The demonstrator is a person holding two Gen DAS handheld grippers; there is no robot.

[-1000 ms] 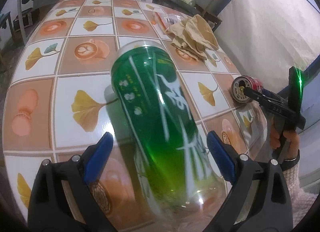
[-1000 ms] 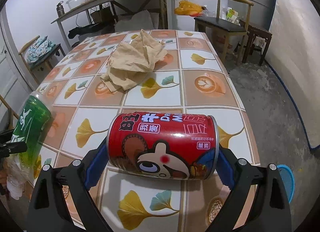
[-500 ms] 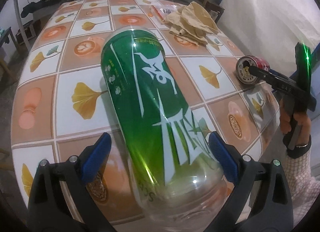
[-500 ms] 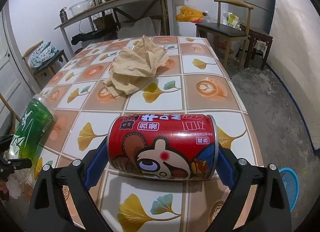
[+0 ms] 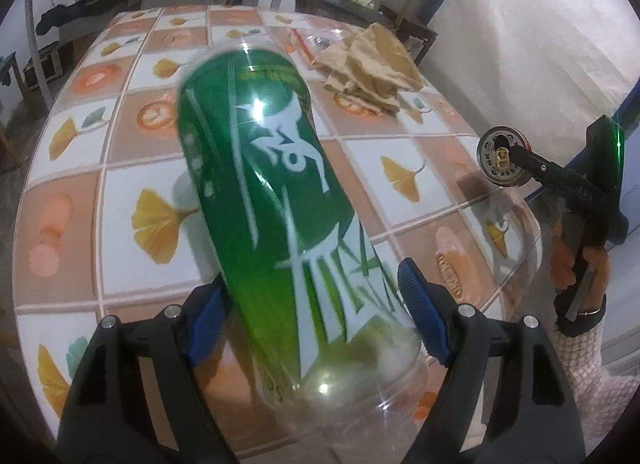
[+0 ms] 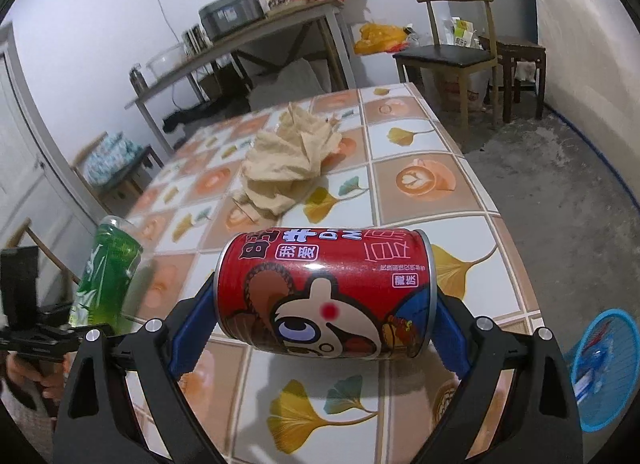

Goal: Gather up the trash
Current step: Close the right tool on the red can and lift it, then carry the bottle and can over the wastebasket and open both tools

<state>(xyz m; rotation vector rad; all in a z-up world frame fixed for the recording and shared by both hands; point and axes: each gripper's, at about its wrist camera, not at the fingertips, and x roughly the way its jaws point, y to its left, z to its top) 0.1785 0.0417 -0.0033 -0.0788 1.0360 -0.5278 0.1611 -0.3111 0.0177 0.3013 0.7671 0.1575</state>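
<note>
A green-labelled plastic bottle (image 5: 272,200) lies lengthwise between the fingers of my left gripper (image 5: 310,276), its clear base toward the camera. The jaws are closing, and both blue pads (image 5: 420,304) touch the bottle's sides. In the right wrist view the bottle (image 6: 108,272) stands tilted at the table's left edge. My right gripper (image 6: 324,292) is shut on a red cartoon can (image 6: 324,292), clamped by its two ends and held above the tabletop (image 6: 420,184). The left wrist view shows that can's top (image 5: 500,160) at the right. Crumpled brown paper (image 6: 288,156) lies mid-table.
The tiled table with its ginkgo-leaf pattern ends close on the right. A blue mesh basket (image 6: 604,368) sits on the floor to the right. A clear wrapper (image 5: 316,38) lies behind the paper. A chair (image 6: 452,52) and a cluttered side table stand beyond.
The left jaws have narrowed onto the bottle, whose far end has tipped up. The right gripper has risen a little and rolled, with the can in it.
</note>
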